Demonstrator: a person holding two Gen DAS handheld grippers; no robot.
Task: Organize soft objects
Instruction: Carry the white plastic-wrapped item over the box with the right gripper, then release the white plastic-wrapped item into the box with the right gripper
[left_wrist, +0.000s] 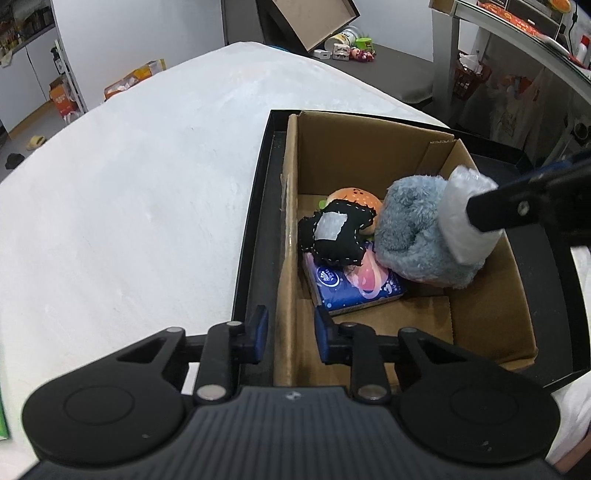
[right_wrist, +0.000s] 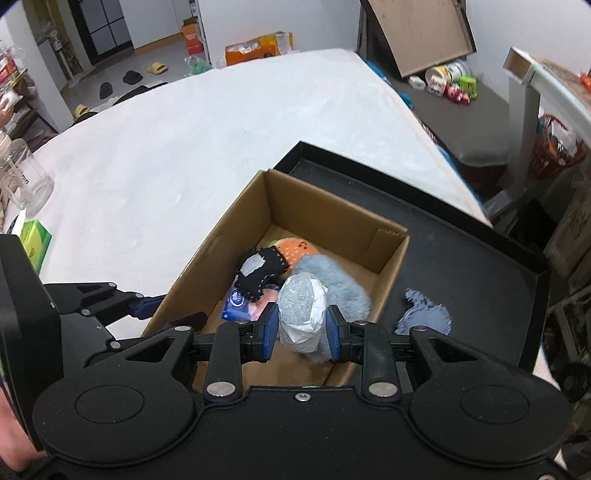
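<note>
A cardboard box (left_wrist: 373, 155) stands in a black tray (left_wrist: 258, 206) on a white surface. In it lie an orange plush bun (left_wrist: 354, 197), a black stitched plush (left_wrist: 334, 236) and a blue tissue pack (left_wrist: 354, 290). My right gripper (right_wrist: 301, 326) is shut on the white wrapped end (right_wrist: 301, 314) of a fluffy grey-blue plush (left_wrist: 417, 229), holding it inside the box over the other items. My left gripper (left_wrist: 290, 334) is shut on the box's near left wall, one finger on each side of it.
A piece of blue-grey cloth (right_wrist: 424, 314) lies in the tray right of the box (right_wrist: 332, 206). A green packet (right_wrist: 35, 240) and a clear jar (right_wrist: 22, 177) stand at the surface's left edge. Clutter and a shelf stand beyond the far right.
</note>
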